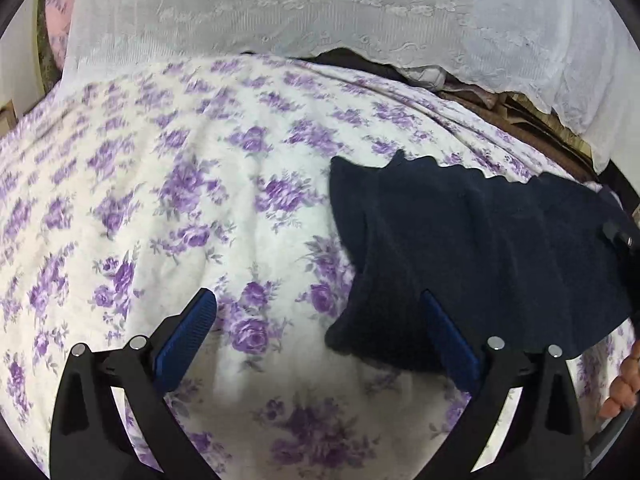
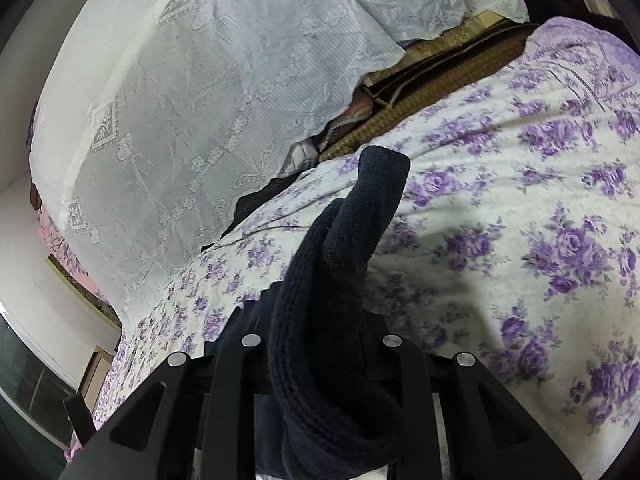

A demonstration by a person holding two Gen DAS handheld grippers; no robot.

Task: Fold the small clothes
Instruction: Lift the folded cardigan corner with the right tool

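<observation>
The work surface is a bed covered by a white bedspread (image 1: 168,184) with purple roses printed on it. At its far side hangs a white lace cloth (image 1: 320,12), and under the edge of the lace a strip of brown woven mat (image 2: 420,92) shows. In the right wrist view a pale wall stands at the far left. There is one garment, a dark navy knitted piece (image 1: 472,248), and two grippers. In the left wrist view the garment lies on the right part of the bedspread, its near left corner just in front of the right blue pad. The left gripper (image 1: 320,316) is tilted down toward the bed, its jaws wide apart with nothing between them; only the flowered cloth is seen in the gap. A hand (image 1: 624,384) appears at the right edge of this view. The right gripper (image 2: 320,344) is closed narrowly on a bunched fold of the garment, which stands up from between the fingers and hangs over them.
</observation>
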